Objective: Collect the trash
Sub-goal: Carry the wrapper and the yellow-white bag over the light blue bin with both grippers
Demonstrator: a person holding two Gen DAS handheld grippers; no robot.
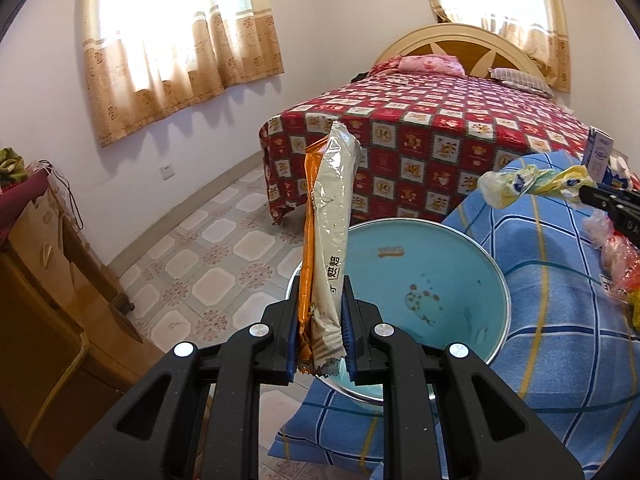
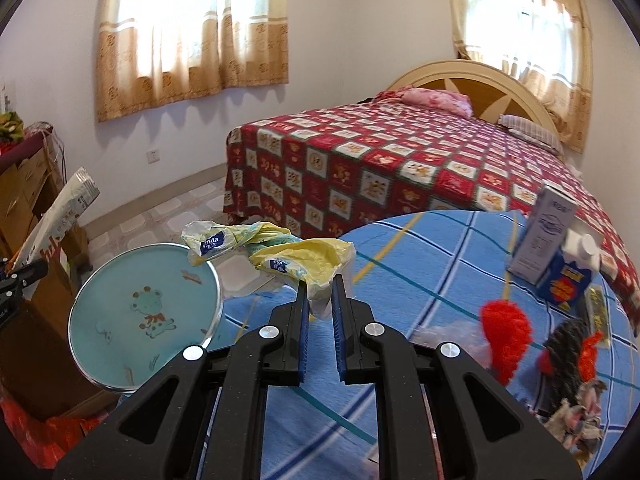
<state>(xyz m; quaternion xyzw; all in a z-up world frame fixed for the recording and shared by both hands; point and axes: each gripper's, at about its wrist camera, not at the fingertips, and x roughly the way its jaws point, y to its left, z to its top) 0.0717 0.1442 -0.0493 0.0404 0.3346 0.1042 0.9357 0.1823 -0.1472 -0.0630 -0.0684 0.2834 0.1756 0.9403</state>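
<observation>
A blue checked bench (image 2: 440,248) carries a pale blue basin (image 1: 420,272) at its left edge. Left gripper (image 1: 322,328) jaws clamp an upright snack wrapper (image 1: 328,220); right gripper (image 2: 320,312) jaws pinch a crumpled yellow tissue packet (image 2: 280,252). Delivery step: both must next release over the basin.

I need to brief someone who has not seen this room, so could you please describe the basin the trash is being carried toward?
Start at the blue plaid blanket in front of the red patterned bed. At its near-left edge sits a round, light-blue basin with a shiny metal rim. A cartoon animal printed on its bottom sets it apart from the carton and wrappers nearby.
</observation>
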